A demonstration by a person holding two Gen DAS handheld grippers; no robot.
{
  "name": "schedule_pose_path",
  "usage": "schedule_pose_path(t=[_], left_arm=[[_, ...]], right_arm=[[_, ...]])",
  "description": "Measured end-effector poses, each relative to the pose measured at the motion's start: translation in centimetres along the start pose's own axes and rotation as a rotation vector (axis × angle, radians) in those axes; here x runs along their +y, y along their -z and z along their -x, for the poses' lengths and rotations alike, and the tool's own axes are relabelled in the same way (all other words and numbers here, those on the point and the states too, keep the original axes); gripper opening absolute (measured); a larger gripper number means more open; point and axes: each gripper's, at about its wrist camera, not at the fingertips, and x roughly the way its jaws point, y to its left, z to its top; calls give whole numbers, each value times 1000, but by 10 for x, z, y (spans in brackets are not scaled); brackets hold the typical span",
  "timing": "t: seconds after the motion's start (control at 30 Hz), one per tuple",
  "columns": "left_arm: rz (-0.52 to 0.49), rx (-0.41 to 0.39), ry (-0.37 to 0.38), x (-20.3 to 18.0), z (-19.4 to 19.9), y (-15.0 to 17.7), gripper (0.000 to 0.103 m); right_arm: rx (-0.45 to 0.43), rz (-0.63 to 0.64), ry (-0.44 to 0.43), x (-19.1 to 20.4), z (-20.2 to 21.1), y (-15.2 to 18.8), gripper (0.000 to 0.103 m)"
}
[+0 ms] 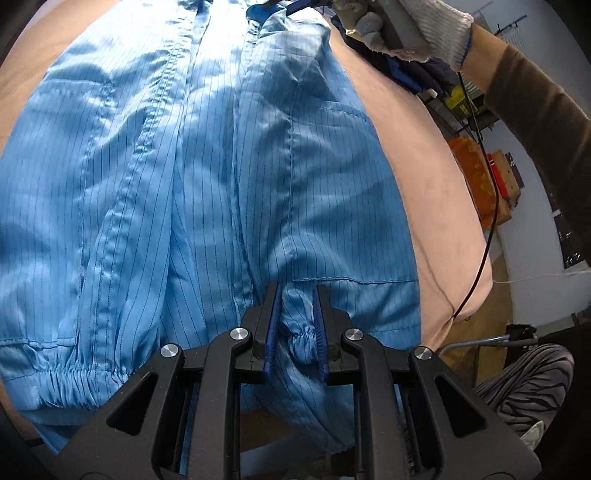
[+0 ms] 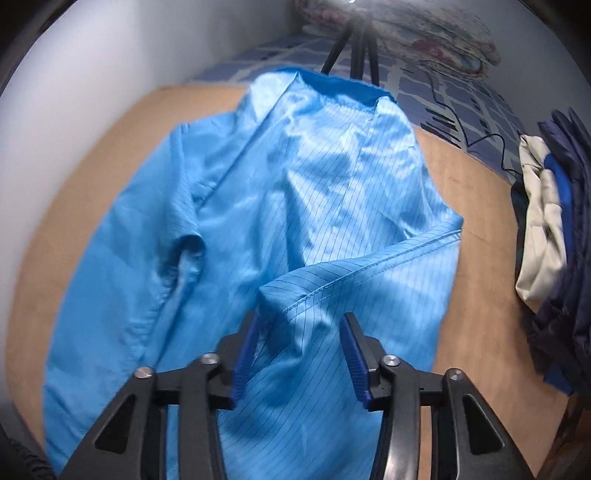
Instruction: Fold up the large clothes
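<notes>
A light blue pinstriped jacket lies spread on the tan table. My left gripper is shut on a gathered elastic sleeve cuff near the jacket's hem, and the cuff bunches between the blue pads. In the right wrist view the jacket shows its collar at the far end. A folded sleeve edge crosses it. My right gripper stands open just above that sleeve, with fabric lying between the spread fingers. A gloved hand holds it at the far end of the jacket.
A pile of dark and cream clothes sits at the table's right edge. Black tripod legs and patterned bedding lie beyond the collar. A black cable hangs past the table. A striped trouser leg is at lower right.
</notes>
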Motion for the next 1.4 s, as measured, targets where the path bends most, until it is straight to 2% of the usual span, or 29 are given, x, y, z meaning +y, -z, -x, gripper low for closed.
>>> schedule_pose_path(t=[0.03, 0.1, 0.17, 0.3, 0.37, 0.6, 0.67, 0.73, 0.8, 0.87, 0.93, 1.0, 1.1, 1.17, 1.27, 1.3, 1.4], left_arm=[[0, 1, 2, 0, -2, -3, 15], [-10, 1, -1, -1, -3, -4, 15], [-21, 2, -4, -1, -2, -2, 15], [-50, -4, -23, -7, -5, -1, 15], [-53, -3, -30, -10, -5, -1, 15], [-58, 1, -40, -18, -8, 0, 15], [-52, 3, -35, -19, -8, 2, 15], [-45, 2, -27, -19, -6, 3, 15], [-38, 1, -14, -18, -4, 5, 15], [-41, 2, -6, -17, -2, 6, 15], [-40, 0, -3, -17, -1, 7, 15], [-40, 1, -3, -16, 0, 8, 15], [-38, -2, -11, -15, 3, 9, 15], [-32, -7, -15, -14, 5, 8, 15], [-32, -12, -8, -14, 9, 9, 15], [-34, -17, -3, -12, 12, 11, 15], [-38, -35, 14, -10, 21, 14, 15]], right_arm=[[17, 7, 16, 1, -6, 0, 10], [20, 14, 31, 1, -8, 1, 4], [-33, 18, 10, 1, 4, 1, 1], [-138, -29, -68, -1, 28, -3, 0], [-154, -21, -73, 5, 24, -8, 0], [-88, -21, -70, 33, -36, -20, 1], [-85, -50, -82, 31, -40, -22, 11], [-157, -97, -140, 17, -18, -20, 25], [-244, -165, -191, -4, 11, -10, 25], [-290, -198, -185, -20, 34, 10, 20], [-287, -152, -152, -25, 45, 35, 20], [-254, -125, -93, -33, 38, 58, 20], [-184, -202, -105, -57, 9, 76, 20], [-150, -212, -58, -69, -14, 77, 13], [-156, -222, -14, -73, -17, 73, 14], [-149, -228, 1, -71, -13, 69, 17], [-218, -178, -46, -47, 16, 76, 19]])
